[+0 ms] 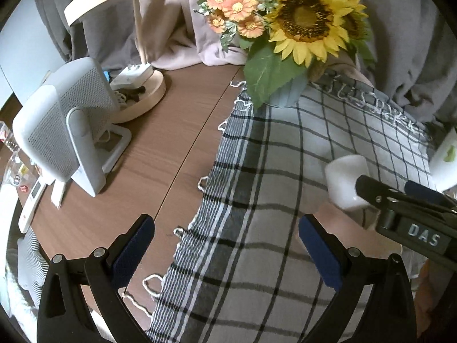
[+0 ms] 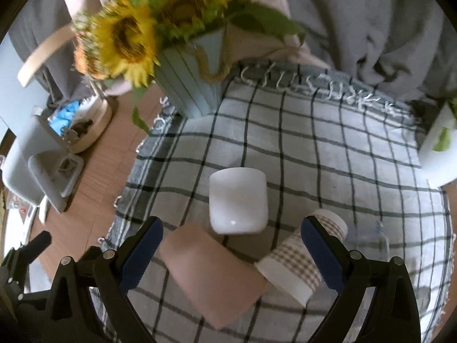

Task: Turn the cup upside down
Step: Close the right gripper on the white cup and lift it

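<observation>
A white cup (image 2: 238, 201) stands on the checked cloth (image 2: 314, 148), its wider end on the cloth and its rounded closed end up. It also shows in the left wrist view (image 1: 344, 180), partly hidden by my right gripper's fingers (image 1: 371, 191). A pink cup (image 2: 211, 274) and a brown-checked paper cup (image 2: 297, 260) lie on their sides in front of it. My right gripper (image 2: 232, 253) is open above these lying cups, just short of the white cup. My left gripper (image 1: 227, 250) is open and empty above the cloth's left edge.
A blue pot of sunflowers (image 2: 194, 80) stands at the cloth's far left corner. A white fan heater (image 1: 61, 131) and a wooden lamp base (image 1: 142, 94) stand on the wooden table (image 1: 160, 154) to the left. A white container (image 2: 440, 148) stands at the far right.
</observation>
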